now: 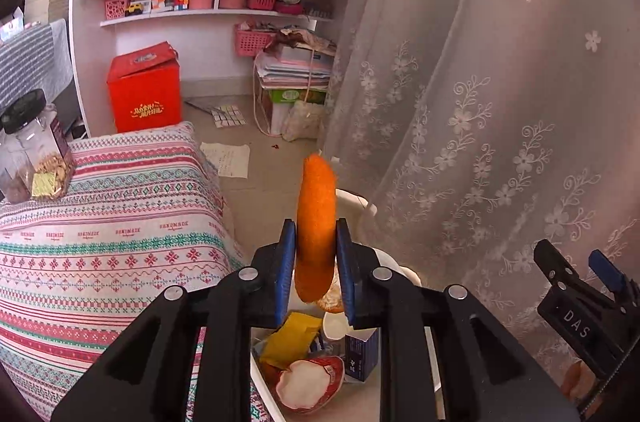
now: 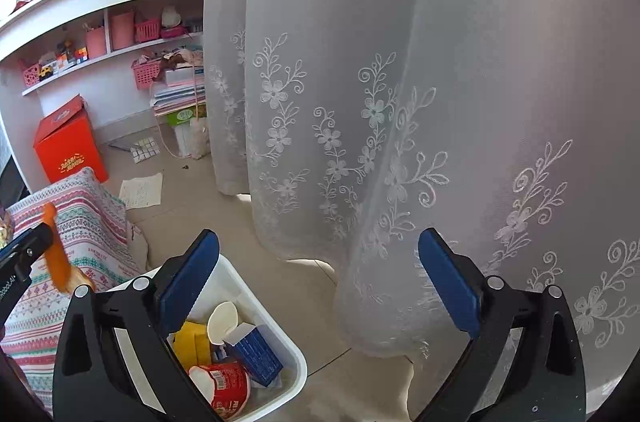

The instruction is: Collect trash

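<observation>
My left gripper [image 1: 316, 254] is shut on a strip of orange peel [image 1: 316, 218] and holds it upright above the white trash bin [image 1: 404, 270]. The peel also shows in the right wrist view [image 2: 56, 262], over the patterned cloth beside the bin. The bin [image 2: 288, 378] holds a red cup [image 2: 228, 386], a blue box [image 2: 256, 354], a yellow wrapper [image 2: 192, 342] and a white lid [image 2: 222, 320]. My right gripper [image 2: 320, 286] is open and empty, above the bin's right side, facing the curtain. It shows at the right edge of the left wrist view [image 1: 576, 282].
A table with a striped patterned cloth [image 1: 100, 234] stands left of the bin, with a clear jar [image 1: 36, 150] on it. A white lace curtain [image 2: 400, 102] hangs close on the right. A red box [image 1: 144, 94], paper sheets [image 1: 228, 158] and shelves [image 1: 208, 10] lie beyond.
</observation>
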The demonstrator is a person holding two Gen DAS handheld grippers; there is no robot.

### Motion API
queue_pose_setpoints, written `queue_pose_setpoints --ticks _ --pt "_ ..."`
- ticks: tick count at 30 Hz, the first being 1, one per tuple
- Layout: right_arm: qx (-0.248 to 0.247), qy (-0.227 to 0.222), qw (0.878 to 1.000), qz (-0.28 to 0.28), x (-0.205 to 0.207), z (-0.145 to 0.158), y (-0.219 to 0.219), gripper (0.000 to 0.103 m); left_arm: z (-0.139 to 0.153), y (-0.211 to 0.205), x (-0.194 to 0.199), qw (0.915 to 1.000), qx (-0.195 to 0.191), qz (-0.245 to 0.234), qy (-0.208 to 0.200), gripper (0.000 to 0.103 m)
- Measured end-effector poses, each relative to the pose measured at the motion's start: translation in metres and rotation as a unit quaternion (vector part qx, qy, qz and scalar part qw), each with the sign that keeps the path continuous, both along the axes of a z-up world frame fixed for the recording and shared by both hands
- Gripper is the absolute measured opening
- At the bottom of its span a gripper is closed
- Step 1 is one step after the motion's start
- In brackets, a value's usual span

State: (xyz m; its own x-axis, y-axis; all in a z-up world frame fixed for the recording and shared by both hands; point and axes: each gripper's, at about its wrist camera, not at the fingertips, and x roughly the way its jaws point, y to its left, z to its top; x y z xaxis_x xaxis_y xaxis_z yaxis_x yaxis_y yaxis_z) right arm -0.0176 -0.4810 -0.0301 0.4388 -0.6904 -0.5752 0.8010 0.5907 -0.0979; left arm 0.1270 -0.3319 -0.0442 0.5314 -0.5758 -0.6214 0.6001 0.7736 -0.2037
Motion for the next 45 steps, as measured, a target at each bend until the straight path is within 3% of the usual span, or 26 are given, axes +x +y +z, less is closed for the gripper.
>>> queue_pose_setpoints --ticks 2,4,6,13,19,24,39,45 --pt "0.001 -0.001 1.0 0.001 0.0 0.0 0.0 0.096 -0.003 -0.001 0.001 1.0 0.0 0.0 0.007 0.039" --pt "-0.005 -0.001 1.0 0.001 0.001 0.002 0.002 0.096 -0.004 0.001 0.002 0.9999 0.003 0.003 0.012 0.063" --pt "-0.011 -0.003 1.0 0.004 0.002 0.004 0.006 0.096 -0.003 0.002 0.001 0.9998 0.009 0.012 0.01 0.076" --pt "-0.021 -0.013 0.999 0.024 0.008 0.01 0.022 0.096 0.013 0.015 -0.01 0.9964 0.039 0.047 -0.058 0.094" --pt "-0.01 -0.026 0.998 0.06 0.015 0.013 0.041 0.096 0.025 0.042 -0.007 0.9883 0.058 0.109 -0.089 0.096" --pt "-0.017 -0.027 0.995 0.092 0.025 0.017 0.067 0.096 0.023 0.068 0.0 0.9832 0.075 0.149 -0.073 0.096" --pt "-0.012 -0.02 0.986 0.166 0.064 0.021 0.138 0.096 0.029 0.153 0.001 0.9716 0.108 0.201 -0.061 0.096" --pt "-0.02 -0.017 0.979 0.2 0.079 0.019 0.173 0.096 0.03 0.188 0.001 0.9705 0.092 0.218 -0.048 0.096"
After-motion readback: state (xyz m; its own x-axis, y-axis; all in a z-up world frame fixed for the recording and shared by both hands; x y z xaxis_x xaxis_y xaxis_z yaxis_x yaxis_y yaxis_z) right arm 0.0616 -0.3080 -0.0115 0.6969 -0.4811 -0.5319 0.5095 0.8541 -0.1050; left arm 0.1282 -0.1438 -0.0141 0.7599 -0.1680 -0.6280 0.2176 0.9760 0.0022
